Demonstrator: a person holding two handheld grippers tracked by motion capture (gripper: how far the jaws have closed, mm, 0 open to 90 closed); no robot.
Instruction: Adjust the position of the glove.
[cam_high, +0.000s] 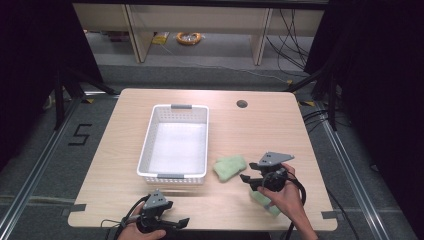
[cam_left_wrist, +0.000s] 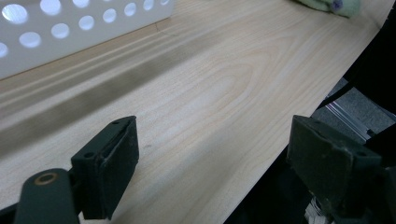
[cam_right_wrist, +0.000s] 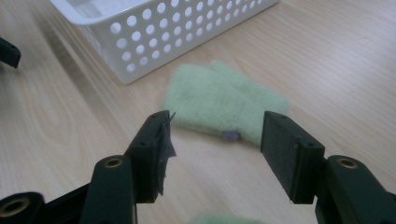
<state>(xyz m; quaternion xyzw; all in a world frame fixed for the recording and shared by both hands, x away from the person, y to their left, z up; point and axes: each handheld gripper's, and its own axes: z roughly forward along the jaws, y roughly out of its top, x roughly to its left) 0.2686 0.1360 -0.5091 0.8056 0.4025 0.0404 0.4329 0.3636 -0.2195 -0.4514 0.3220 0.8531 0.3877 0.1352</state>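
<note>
A pale green fuzzy mitten (cam_high: 230, 167) lies flat on the wooden table (cam_high: 250, 130), just right of the white perforated basket (cam_high: 175, 142). My right gripper (cam_high: 247, 171) hovers beside the mitten's right side, jaws open with nothing between them. In the right gripper view the mitten (cam_right_wrist: 224, 100) lies just beyond the right gripper (cam_right_wrist: 215, 140), with the basket (cam_right_wrist: 187, 28) behind it. A second green piece (cam_high: 266, 201) lies under the right hand, and its edge (cam_right_wrist: 215, 219) peeks in at the bottom. My left gripper (cam_high: 177, 214) rests open at the table's front edge, empty (cam_left_wrist: 210, 158).
The basket (cam_left_wrist: 70, 32) is empty and stands at the table's middle. A round cable hole (cam_high: 242, 104) sits at the back right of the table. The mitten (cam_left_wrist: 327, 4) shows at the top right of the left gripper view. The table's front edge runs close by the left gripper.
</note>
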